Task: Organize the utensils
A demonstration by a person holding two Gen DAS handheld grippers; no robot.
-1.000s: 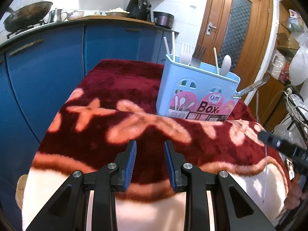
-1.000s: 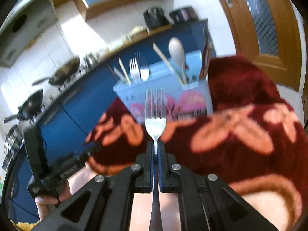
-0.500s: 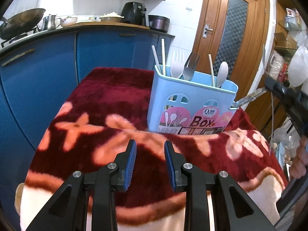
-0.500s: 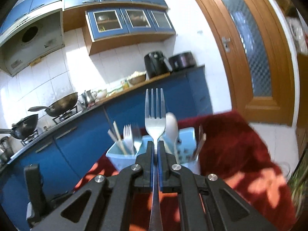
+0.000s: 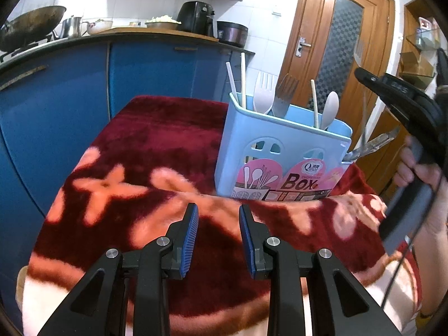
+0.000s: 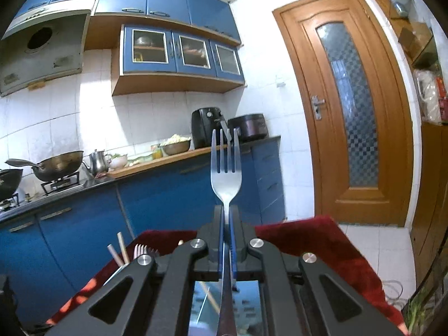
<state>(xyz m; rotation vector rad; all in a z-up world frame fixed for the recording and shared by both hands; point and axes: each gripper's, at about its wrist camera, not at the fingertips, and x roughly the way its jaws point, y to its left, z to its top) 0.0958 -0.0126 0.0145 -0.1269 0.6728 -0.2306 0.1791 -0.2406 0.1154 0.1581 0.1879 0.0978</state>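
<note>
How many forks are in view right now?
3: a white fork and a metal fork standing in the blue box, one steel fork in the right gripper. Others may be hidden.

Right gripper (image 6: 226, 215) with clamped metal fork (image 6: 226, 173) raised and tilted up: tines now against upper cabinets, utensil box (image 5: 280, 151) dropped below fingers; in left view right gripper climbed from bench level to above box
</note>
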